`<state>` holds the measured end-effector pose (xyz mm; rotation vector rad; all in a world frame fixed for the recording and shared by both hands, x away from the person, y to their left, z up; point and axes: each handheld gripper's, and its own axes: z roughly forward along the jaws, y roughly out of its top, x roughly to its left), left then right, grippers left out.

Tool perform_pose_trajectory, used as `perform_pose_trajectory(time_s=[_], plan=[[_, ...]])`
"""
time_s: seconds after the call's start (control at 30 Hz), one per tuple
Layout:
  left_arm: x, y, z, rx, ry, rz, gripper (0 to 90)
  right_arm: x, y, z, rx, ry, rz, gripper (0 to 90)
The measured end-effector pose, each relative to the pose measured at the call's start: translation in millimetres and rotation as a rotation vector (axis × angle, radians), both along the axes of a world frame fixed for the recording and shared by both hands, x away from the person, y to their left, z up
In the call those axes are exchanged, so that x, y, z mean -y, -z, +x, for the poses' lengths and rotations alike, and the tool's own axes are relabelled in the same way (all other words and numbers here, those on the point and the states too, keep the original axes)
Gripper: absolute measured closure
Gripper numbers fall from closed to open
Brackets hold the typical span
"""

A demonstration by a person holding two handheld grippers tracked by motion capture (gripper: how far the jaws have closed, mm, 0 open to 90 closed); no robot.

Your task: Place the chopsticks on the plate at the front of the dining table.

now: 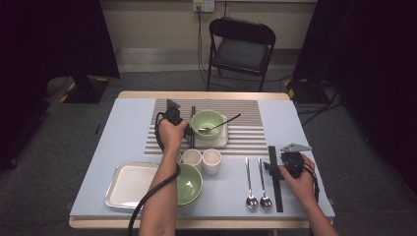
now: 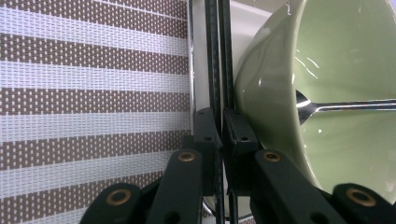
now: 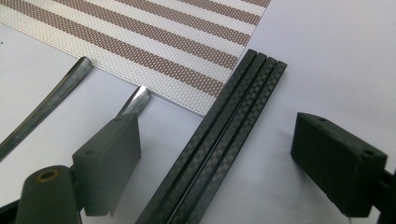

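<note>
Chopsticks clamped beside the green bowl, more lying between open jaws

Chopsticks (image 2: 219, 70), a black pair, run straight up from between the fingers of the left gripper (image 2: 219, 140), whose two pads press on them from either side so that no gap shows. Just to the right of those fingers, in the left gripper view, stands a pale green bowl (image 2: 280, 93), its outer wall touching or all but touching the nearer stick. A spoon (image 2: 345, 106) lies inside it. Under the pair is a white plate (image 2: 198, 70), and to the left of the fingers spreads the striped placemat (image 2: 93, 93). In the high view the left gripper (image 1: 189, 130) sits at the bowl's left side on the mat.

The right gripper (image 3: 210, 154) has its fingers wide apart and pressing on nothing. A bundle of black chopsticks (image 3: 224, 130), with a woven pattern, lies flat on the light blue table cover (image 3: 327, 46) between them, slanting away from the fingers and touching neither pad. Beyond the left finger in that view lie the handle ends of two metal spoons (image 3: 135, 98), and past them the placemat's corner. In the high view the right gripper (image 1: 275, 169) rests at the bundle near the table's right front.
</note>
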<state>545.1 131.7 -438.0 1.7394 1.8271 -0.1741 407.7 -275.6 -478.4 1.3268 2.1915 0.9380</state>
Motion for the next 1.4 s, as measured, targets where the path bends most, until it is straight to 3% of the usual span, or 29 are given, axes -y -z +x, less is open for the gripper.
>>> perform_pose_trajectory(time_s=[0.2, 0.87, 1.03, 1.4], plan=[[1.2, -0.9, 0.9, 0.006, -0.017, -0.003, 85.9, 0.0, 0.0, 0.1, 0.0, 0.0, 0.0, 14.9], [1.0, -4.0, -0.6, 0.02, 0.004, 0.027, 82.5, 0.0, 0.0, 0.1, 0.0, 0.0, 0.0, 15.0], [0.6, -5.0, -1.1, 0.021, 0.002, 0.016, 82.0, 0.0, 0.0, 0.1, 0.0, 0.0, 0.0, 14.9], [0.6, -7.7, -3.2, 0.013, 0.016, 0.021, 86.0, 0.0, 0.0, 0.1, 0.0, 0.0, 0.0, 14.9]])
